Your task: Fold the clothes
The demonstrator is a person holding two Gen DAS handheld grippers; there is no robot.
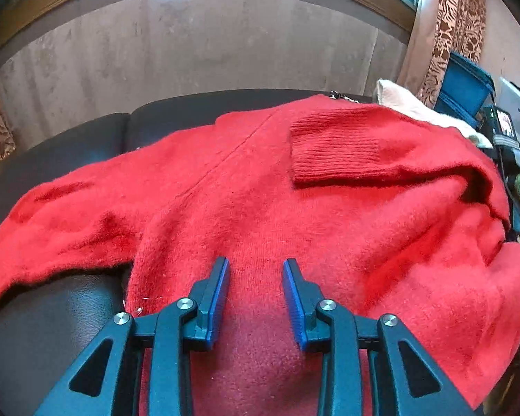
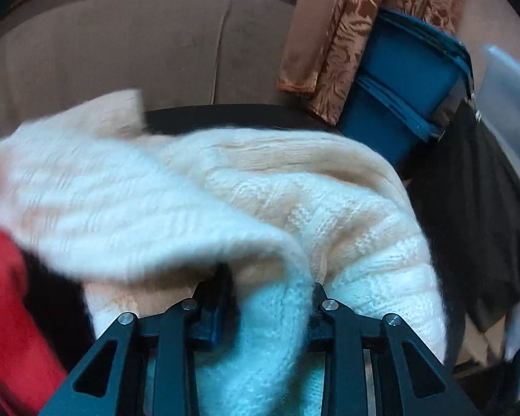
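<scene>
Left claw [image 1: 256, 267] spread over red sweater [image 1: 260, 190] flat on sofa [image 1: 52, 312], cuff [image 1: 336, 149] folded in at 1 o'clock; right claw [image 2: 267, 277] buried in cream knit [image 2: 190, 201], grip unclear — pinch single layers, fold square.

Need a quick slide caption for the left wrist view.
Open left gripper poised over a red sweater spread on a dark couch, one ribbed cuff folded across its body.

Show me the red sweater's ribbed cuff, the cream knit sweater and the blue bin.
ribbed cuff [image 1: 332, 150], left wrist view, middle of the ribbing.
cream knit sweater [image 2: 128, 208], right wrist view, on its upper fold.
blue bin [image 2: 402, 79], right wrist view, on its side wall.
</scene>
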